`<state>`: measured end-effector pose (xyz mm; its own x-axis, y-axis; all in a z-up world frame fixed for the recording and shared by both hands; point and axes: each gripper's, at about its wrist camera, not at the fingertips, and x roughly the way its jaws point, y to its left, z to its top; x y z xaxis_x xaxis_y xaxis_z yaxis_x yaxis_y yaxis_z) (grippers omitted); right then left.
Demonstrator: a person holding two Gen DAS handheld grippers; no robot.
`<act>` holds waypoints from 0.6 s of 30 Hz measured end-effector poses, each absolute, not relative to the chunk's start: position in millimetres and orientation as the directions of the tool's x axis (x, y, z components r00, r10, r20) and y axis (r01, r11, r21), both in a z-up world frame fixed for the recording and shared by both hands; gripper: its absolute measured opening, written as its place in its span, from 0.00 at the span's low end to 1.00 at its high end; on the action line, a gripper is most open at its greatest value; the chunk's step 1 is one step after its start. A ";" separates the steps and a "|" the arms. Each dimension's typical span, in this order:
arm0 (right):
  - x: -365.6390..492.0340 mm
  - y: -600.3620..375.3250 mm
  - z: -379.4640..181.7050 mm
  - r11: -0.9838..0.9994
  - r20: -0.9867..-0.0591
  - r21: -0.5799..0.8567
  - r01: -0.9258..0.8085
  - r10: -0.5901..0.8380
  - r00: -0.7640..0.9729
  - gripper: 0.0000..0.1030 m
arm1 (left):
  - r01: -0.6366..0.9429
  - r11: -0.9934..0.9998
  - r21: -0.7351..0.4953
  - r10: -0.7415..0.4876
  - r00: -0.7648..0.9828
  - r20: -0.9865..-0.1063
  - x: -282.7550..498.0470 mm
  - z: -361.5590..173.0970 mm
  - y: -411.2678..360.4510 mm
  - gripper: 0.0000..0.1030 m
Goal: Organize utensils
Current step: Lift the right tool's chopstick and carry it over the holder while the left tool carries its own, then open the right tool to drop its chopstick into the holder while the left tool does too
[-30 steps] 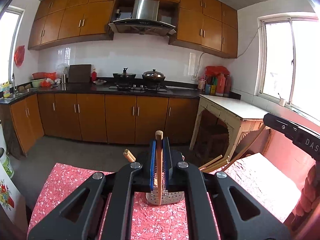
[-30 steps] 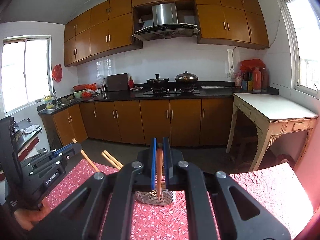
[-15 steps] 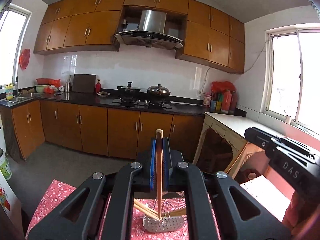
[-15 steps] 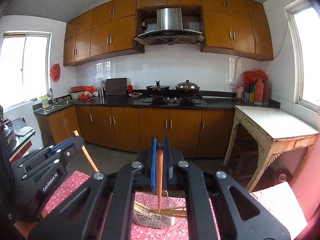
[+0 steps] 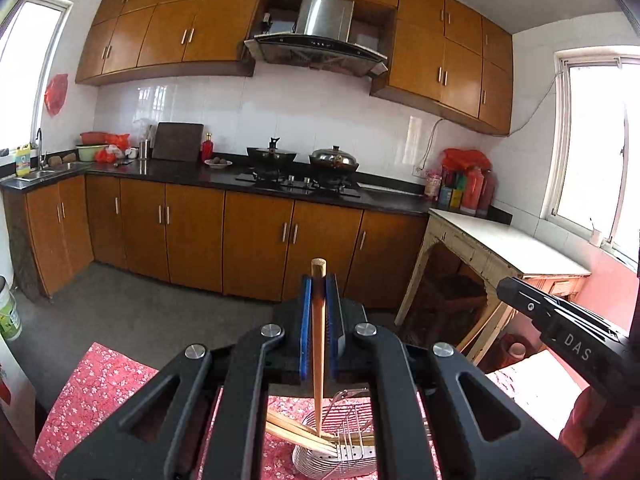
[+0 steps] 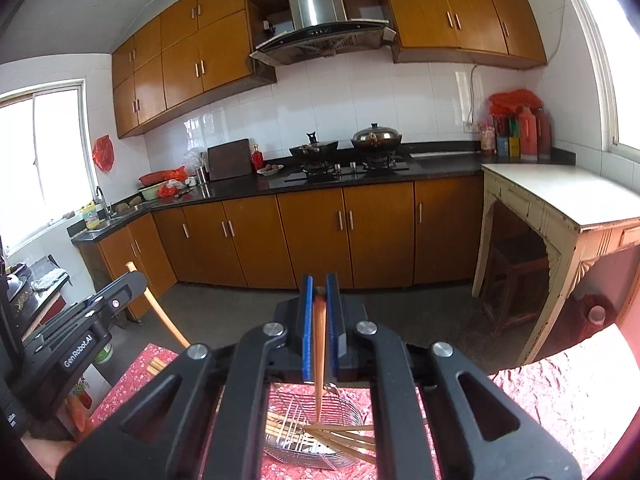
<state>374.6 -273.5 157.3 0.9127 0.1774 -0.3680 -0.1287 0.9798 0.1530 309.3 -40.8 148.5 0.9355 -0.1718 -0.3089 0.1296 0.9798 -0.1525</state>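
Note:
My left gripper (image 5: 319,280) is shut on a pale wooden chopstick (image 5: 318,344) that stands upright between its blue pads. The stick's lower tip reaches into a metal wire basket (image 5: 352,456) on the red flowered cloth. Several chopsticks (image 5: 296,436) lie slanted in that basket. My right gripper (image 6: 319,284) is shut on an orange-brown chopstick (image 6: 319,352), tip down over the same basket (image 6: 340,404). In the right wrist view the left gripper (image 6: 116,300) shows at the left, its chopstick (image 6: 160,312) slanting down. In the left wrist view the right gripper's black body (image 5: 560,328) shows at the right.
The table with the red cloth (image 6: 560,400) lies below both grippers. Loose chopstick ends (image 6: 155,366) rest on its left part. A pale side table (image 5: 508,248) stands to the right, brown floor cabinets (image 5: 256,240) behind, grey floor between.
Both grippers have moved forward over the table. The basket, first ahead of them, now sits right under the jaws, and both held chopsticks' tips have come down to it.

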 end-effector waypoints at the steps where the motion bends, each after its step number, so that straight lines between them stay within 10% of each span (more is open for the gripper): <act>1: 376.1 -274.1 154.1 0.980 -0.373 0.154 -0.129 0.178 0.911 0.09 | 0.126 0.981 -0.147 -0.167 0.934 -0.316 310.2 147.7 -41.2 0.07; 5: 371.3 -280.4 151.1 0.982 -0.346 0.153 -0.115 0.162 0.924 0.49 | 0.100 0.987 -0.129 -0.137 0.940 -0.314 307.0 149.9 -38.0 0.23; 7: 367.2 -285.1 151.5 0.984 -0.329 0.146 -0.103 0.147 0.933 0.50 | 0.083 0.988 -0.129 -0.119 0.947 -0.298 302.3 154.5 -34.7 0.44; 18: 316.8 -310.1 166.6 0.990 -0.282 0.133 -0.041 0.078 0.956 0.69 | 0.046 0.991 -0.125 -0.078 0.961 -0.265 264.2 175.8 -8.5 0.56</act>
<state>316.8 -310.1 166.6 0.9563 0.0777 -0.2819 -0.0413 0.9903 0.1329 264.2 -8.5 175.8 0.9610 -0.0779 -0.2655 0.0458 0.9911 -0.1250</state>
